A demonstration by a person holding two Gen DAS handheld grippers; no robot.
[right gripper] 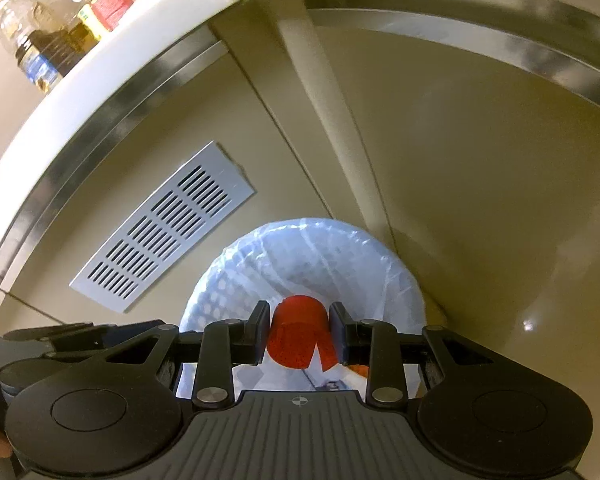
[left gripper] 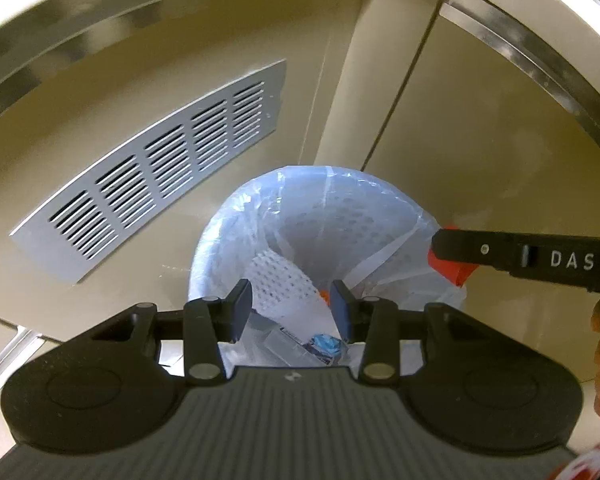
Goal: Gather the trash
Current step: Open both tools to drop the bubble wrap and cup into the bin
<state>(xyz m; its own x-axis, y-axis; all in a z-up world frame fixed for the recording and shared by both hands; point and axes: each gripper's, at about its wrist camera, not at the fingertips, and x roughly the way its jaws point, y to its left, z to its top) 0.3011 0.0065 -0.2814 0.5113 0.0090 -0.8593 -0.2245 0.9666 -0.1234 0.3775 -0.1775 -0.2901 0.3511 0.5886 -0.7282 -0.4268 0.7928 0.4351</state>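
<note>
**Trash run: one piece in the bin, one still held**

Our left gripper [left gripper: 292, 312] hangs over the lined bin [left gripper: 236, 232] with jaws apart and nothing between them. Wrappers [left gripper: 320, 346] already lie at the bottom, so that drop looks done. Our right gripper [right gripper: 300, 332] is clamped on a red paper cup [right gripper: 300, 340], squashed between the pads, right above the bin's near rim. Left to do: release the cup. We can't see whether more trash remains elsewhere.
</note>
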